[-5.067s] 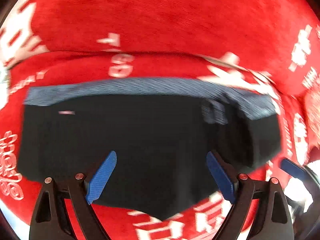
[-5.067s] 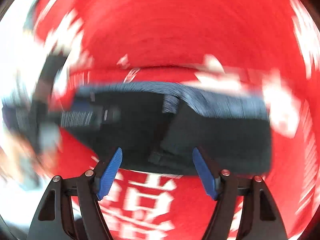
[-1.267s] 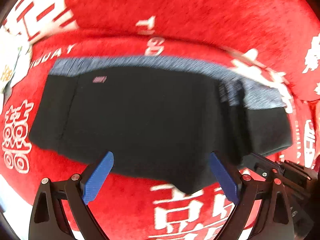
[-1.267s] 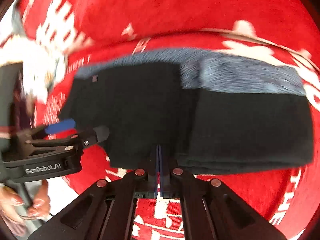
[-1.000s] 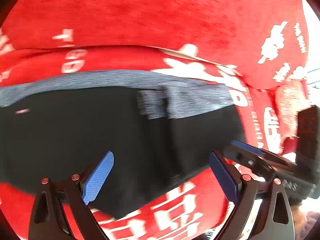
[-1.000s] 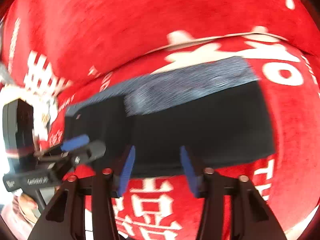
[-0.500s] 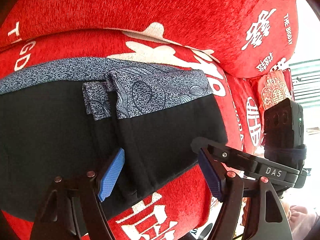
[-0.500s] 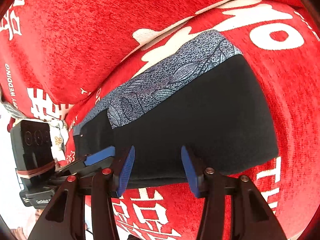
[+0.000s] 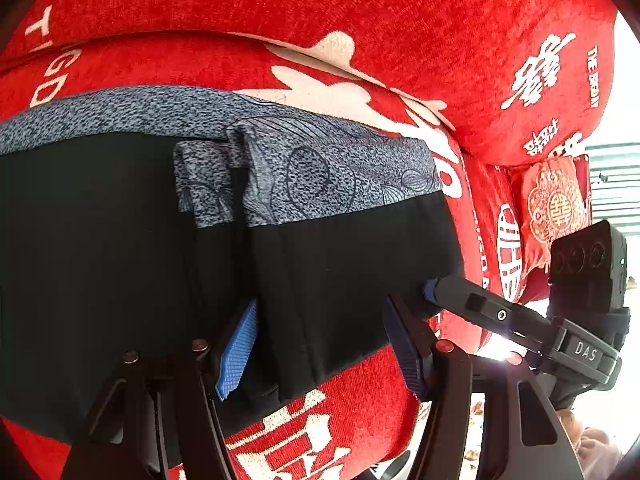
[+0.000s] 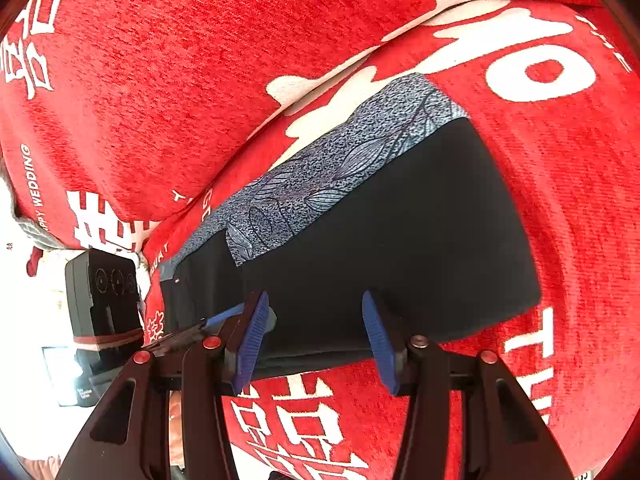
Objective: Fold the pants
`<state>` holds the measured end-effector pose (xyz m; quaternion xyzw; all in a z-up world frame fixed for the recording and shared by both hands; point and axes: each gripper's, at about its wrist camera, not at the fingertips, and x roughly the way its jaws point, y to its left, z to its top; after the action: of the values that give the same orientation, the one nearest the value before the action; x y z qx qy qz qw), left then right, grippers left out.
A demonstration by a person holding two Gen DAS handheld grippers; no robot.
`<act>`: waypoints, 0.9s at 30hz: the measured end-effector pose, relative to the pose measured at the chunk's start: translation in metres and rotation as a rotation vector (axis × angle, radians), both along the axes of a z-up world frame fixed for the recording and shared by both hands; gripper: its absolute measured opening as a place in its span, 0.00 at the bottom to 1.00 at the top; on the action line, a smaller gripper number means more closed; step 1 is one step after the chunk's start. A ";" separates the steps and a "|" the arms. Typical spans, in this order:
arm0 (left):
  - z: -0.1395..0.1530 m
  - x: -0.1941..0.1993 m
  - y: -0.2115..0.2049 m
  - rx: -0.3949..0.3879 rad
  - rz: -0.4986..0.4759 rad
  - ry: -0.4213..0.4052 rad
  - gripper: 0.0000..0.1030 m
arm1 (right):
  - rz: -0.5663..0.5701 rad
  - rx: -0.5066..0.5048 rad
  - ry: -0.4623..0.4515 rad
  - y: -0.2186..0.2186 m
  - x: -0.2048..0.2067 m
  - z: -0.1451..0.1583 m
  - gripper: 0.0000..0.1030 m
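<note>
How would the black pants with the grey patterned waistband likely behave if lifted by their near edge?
The black pants with the grey patterned waistband look floppy: they lie in soft stacked layers, so a pinched edge would probably lift while the rest sags. The fold could slip open. The plush red sofa cover probably drags on them when pushed.

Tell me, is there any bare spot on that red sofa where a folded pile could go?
Yes: the red seat right of the black pants is bare, as is the front strip with white characters. It is crowded at the pants' near edge, where the left tool and right tool work side by side.
</note>
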<state>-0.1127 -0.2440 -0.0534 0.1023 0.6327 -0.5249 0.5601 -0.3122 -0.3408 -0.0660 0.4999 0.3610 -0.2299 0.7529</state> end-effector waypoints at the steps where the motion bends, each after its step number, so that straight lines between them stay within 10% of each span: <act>1: 0.001 0.002 0.002 -0.001 0.000 0.004 0.62 | -0.002 0.000 0.000 0.000 -0.001 0.000 0.52; 9: 0.011 -0.010 0.003 -0.043 -0.040 0.003 0.62 | -0.023 0.013 -0.009 -0.003 -0.006 -0.005 0.52; 11: 0.014 -0.010 0.001 -0.063 -0.034 0.035 0.31 | -0.026 0.018 -0.013 -0.004 -0.007 -0.005 0.52; 15: 0.017 -0.015 -0.005 -0.049 -0.037 0.003 0.05 | -0.018 0.018 -0.003 -0.002 -0.006 -0.004 0.52; 27: 0.024 -0.007 0.017 -0.044 -0.058 -0.093 0.05 | 0.051 0.037 0.039 0.015 0.023 -0.008 0.52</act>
<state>-0.1202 -0.2272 -0.0289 0.1324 0.5911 -0.5493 0.5756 -0.2895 -0.3255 -0.0745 0.4999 0.3924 -0.2137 0.7419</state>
